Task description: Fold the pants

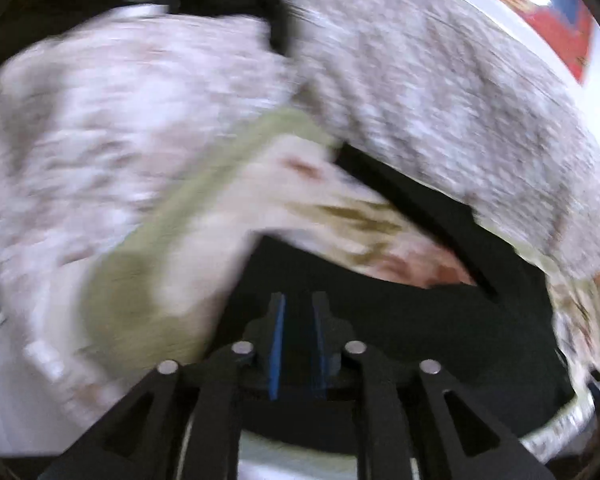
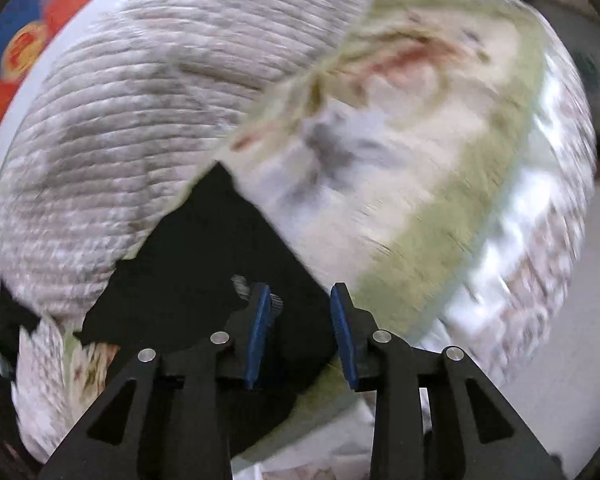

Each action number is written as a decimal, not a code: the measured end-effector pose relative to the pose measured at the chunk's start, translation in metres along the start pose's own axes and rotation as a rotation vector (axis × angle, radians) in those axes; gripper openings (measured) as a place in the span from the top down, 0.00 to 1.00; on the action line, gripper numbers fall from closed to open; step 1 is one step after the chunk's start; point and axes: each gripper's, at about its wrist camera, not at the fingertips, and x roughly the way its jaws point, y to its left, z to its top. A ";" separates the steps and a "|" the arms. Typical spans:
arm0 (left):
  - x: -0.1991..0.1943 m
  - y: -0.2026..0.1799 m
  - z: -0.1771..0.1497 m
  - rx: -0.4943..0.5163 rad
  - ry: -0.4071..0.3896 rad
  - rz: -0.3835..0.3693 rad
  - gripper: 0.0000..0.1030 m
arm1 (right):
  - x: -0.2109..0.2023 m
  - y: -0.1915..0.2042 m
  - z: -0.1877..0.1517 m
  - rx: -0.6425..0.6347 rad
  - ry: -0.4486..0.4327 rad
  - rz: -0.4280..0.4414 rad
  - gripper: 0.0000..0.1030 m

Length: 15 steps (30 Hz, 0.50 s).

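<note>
The black pants (image 1: 400,308) lie on a quilted bed cover, right in front of my left gripper (image 1: 299,320). Its blue pads stand close together with a narrow gap, and black cloth lies between and behind them; a grip cannot be made out. In the right wrist view the pants (image 2: 204,264) form a dark pointed patch under my right gripper (image 2: 300,312). Its blue-padded fingers (image 2: 342,332) are apart, with black cloth below the gap. Both views are blurred by motion.
A grey-beige quilted cover (image 2: 112,120) fills the far side. A cream and green floral quilt (image 2: 400,168) lies on the right; it also shows in the left wrist view (image 1: 148,248). A red and blue patterned surface (image 1: 540,4) lies beyond the bed edge.
</note>
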 end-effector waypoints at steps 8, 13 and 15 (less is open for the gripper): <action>0.066 0.005 0.007 0.020 0.091 0.095 0.84 | 0.067 0.029 -0.025 -0.223 0.221 -0.069 0.69; 0.057 0.006 0.018 0.030 0.063 0.168 0.85 | 0.063 0.018 -0.020 -0.167 0.196 -0.050 0.69; 0.049 0.000 0.017 0.034 0.056 0.138 0.85 | 0.061 0.029 -0.020 -0.197 0.198 -0.017 0.69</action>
